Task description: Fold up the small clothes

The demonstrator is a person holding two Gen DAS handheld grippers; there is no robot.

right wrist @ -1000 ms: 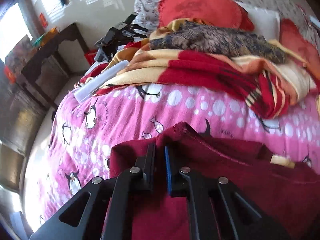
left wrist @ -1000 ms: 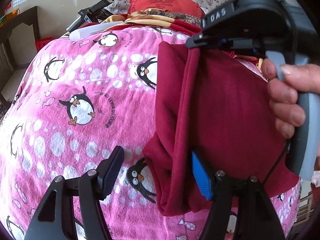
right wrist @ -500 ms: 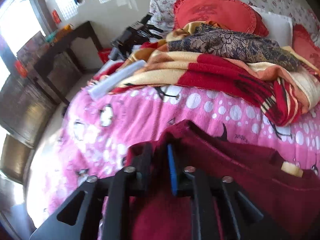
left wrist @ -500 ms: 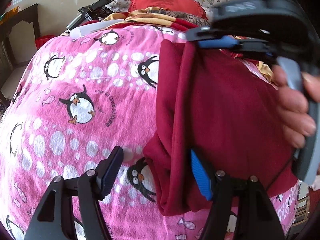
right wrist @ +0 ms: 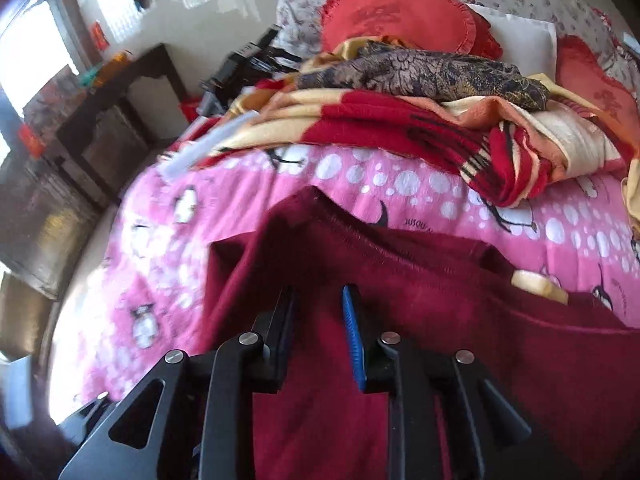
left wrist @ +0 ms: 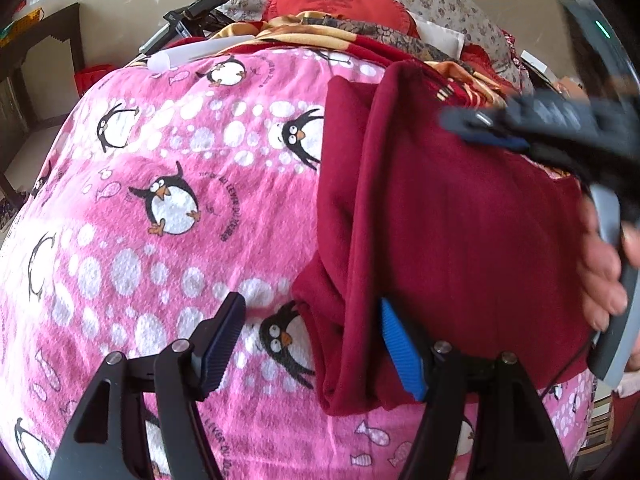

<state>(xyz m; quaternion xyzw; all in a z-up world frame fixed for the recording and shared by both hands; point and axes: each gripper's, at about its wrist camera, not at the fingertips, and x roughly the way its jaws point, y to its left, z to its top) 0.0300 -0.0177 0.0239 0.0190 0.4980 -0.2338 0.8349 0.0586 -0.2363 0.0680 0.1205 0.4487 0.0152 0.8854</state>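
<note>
Pink penguin blanket [left wrist: 168, 184] under spread left gripper [left wrist: 312, 344], maroon garment [left wrist: 452, 216] lengthwise ahead, near edge against blue pad, clenched right gripper [right wrist: 318, 312] pinching far hem, now shifted rightward off folded edge.

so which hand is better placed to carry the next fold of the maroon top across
Right. The right gripper has its fingers pinched on the maroon garment, lifting its upper edge. The left gripper is open at the near edge, gripping nothing.
</note>
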